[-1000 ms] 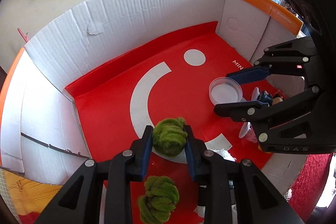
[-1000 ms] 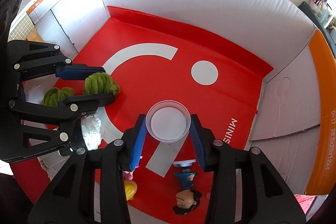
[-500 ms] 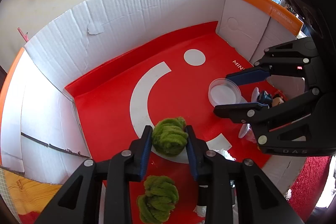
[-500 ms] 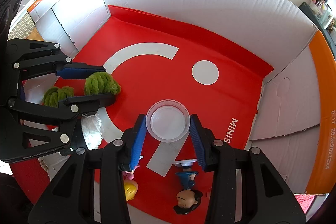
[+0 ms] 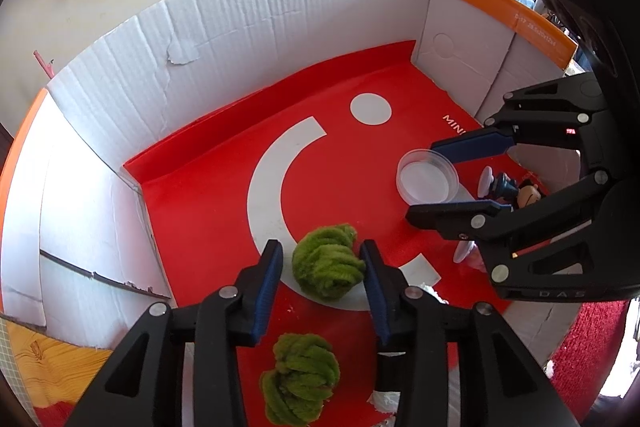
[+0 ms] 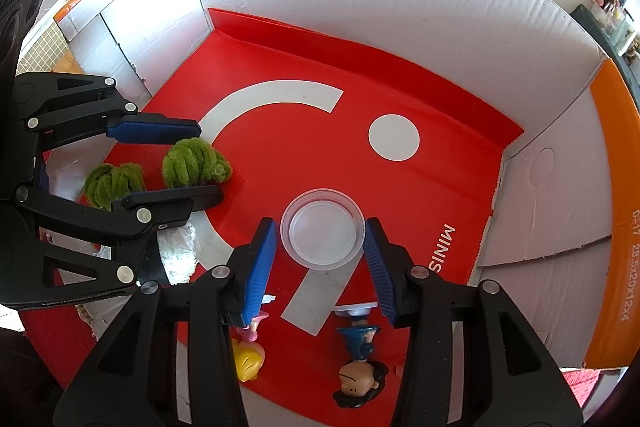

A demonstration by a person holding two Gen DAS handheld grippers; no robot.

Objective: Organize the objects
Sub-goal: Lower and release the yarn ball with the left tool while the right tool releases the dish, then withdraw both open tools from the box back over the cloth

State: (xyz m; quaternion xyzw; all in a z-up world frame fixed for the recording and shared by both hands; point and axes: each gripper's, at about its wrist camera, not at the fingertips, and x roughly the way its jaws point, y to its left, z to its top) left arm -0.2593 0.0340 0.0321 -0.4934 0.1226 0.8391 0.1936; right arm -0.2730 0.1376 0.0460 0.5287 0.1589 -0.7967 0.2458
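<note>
Both grippers point steeply down into a white cardboard box (image 5: 248, 39) with an orange rim and a red printed floor sheet carrying a white arc and dot. Left gripper (image 5: 322, 269): jaws have just been opening and now stand apart around a green yarn ball (image 5: 328, 263) that sits on the red sheet over the white arc; there is a clear gap on the left pad, while the right pad is at or just off the yarn, contact unclear. The same ball shows in the right wrist view (image 6: 194, 163) between the left gripper's blue pads. A second green yarn ball (image 5: 300, 375) lies nearer the camera, under the left gripper's body, just beside the first. Right gripper (image 6: 320, 247): jaws have just been opening slightly and sit apart either side of a clear round plastic lid (image 6: 323, 234) lying flat on the sheet; there is a small gap at the left pad, and the right pad is very close to the rim. Below the right gripper a dark-haired figurine in blue (image 6: 358, 367) lies on the sheet, and a yellow-haired figurine in pink (image 6: 249, 355) lies beside it, partly hidden by the left finger. A crumpled white tissue (image 6: 176, 253) sits between the yarn balls and the lid.
</note>
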